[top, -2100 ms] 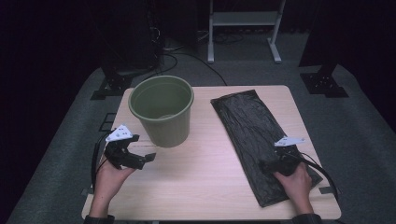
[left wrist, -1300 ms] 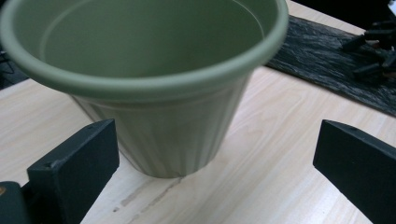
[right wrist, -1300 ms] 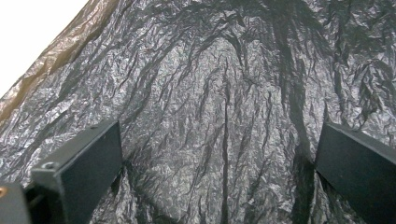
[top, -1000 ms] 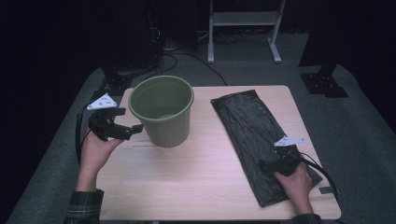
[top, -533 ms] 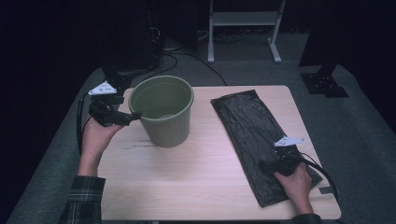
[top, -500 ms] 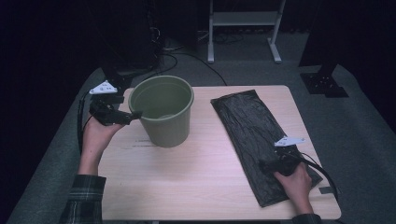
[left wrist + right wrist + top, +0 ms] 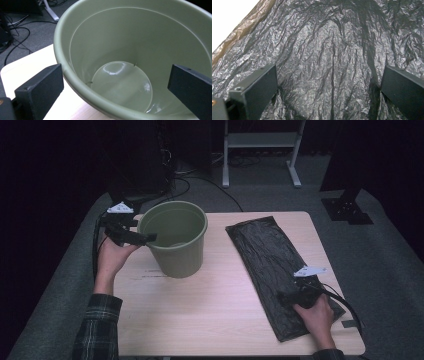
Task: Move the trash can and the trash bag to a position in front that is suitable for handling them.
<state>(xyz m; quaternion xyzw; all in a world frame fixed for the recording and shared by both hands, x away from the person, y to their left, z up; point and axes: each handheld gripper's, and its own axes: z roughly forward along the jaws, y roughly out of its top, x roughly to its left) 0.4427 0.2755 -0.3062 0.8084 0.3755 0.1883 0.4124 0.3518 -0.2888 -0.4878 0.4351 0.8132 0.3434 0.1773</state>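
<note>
A: Where did we have things?

B: On the tabletop: the bag flat at right, the bucket upright at left.

A: And our tongs?

B: Both spread. The left tongs straddled the bucket's rim; the right tongs lay on the bag's near end.

A: How would they handle?

B: We judged the bag limp and slippery, best pinched at an edge; the bucket stiff and light, gripped by its rim.

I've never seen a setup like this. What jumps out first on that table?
A big green bucket stands upright and empty at the table's far left, and the left gripper is at its rim, one open jaw outside the wall and one over the inside. To the right a crinkled black plastic bag lies flat, with the right gripper resting over its near end, jaws spread wide.
</note>
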